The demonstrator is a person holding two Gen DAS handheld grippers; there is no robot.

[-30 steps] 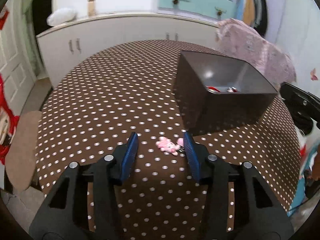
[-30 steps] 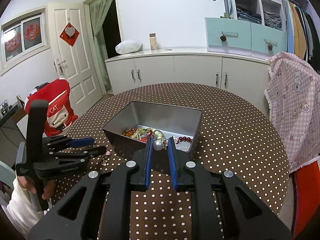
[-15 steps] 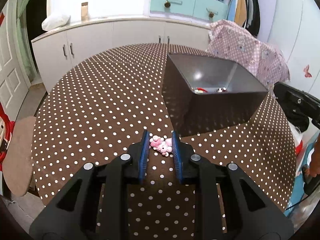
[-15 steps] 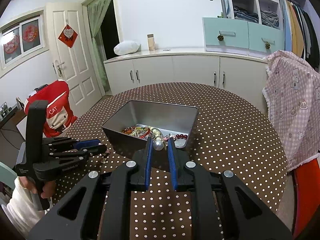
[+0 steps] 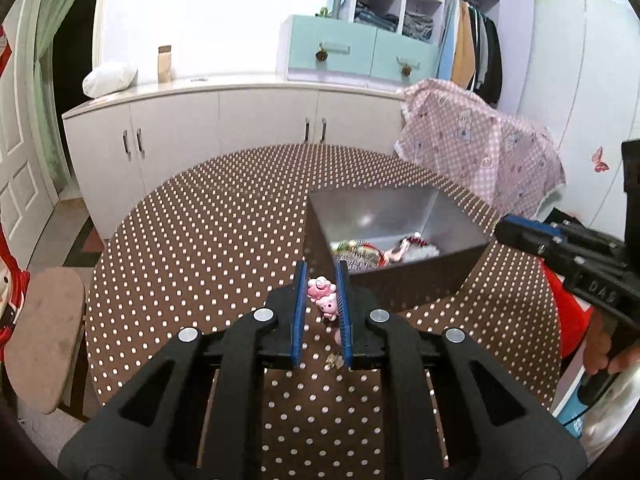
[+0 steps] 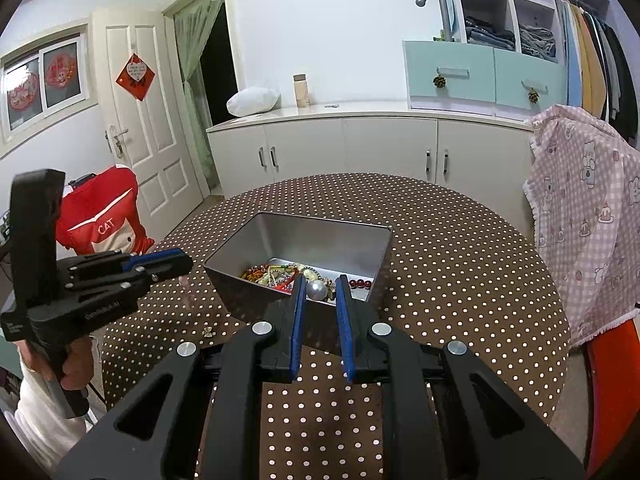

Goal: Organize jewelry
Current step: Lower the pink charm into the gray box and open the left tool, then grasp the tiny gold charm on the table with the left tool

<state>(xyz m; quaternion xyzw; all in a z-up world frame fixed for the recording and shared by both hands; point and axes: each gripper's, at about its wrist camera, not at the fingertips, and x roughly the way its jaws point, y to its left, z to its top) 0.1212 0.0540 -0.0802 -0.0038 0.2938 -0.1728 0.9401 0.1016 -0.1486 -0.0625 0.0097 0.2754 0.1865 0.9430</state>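
My left gripper (image 5: pixel 321 280) is shut on a pink pig charm (image 5: pixel 322 297) and holds it above the dotted table, just left of the metal box (image 5: pixel 460 220). A small gold piece (image 5: pixel 334 360) lies on the table under it. My right gripper (image 6: pixel 319 285) is shut on a pearl bead (image 6: pixel 317 290) at the near wall of the metal box (image 6: pixel 256 236), which holds several bead strands (image 6: pixel 272 274). The left gripper also shows in the right wrist view (image 6: pixel 176 264). The right gripper also shows in the left wrist view (image 5: pixel 504 230).
The round brown dotted table (image 5: pixel 224 216) stands before white cabinets (image 5: pixel 260 120). A small gold earring (image 6: pixel 208 332) lies on the cloth left of the box. A chair with a pink checked cloth (image 6: pixel 584 208) is at the right, a stool (image 5: pixel 44 340) at the left.
My left gripper closed on the pink pig charm and lifted it off the table toward the box. My right gripper kept holding the pearl bead with little movement.
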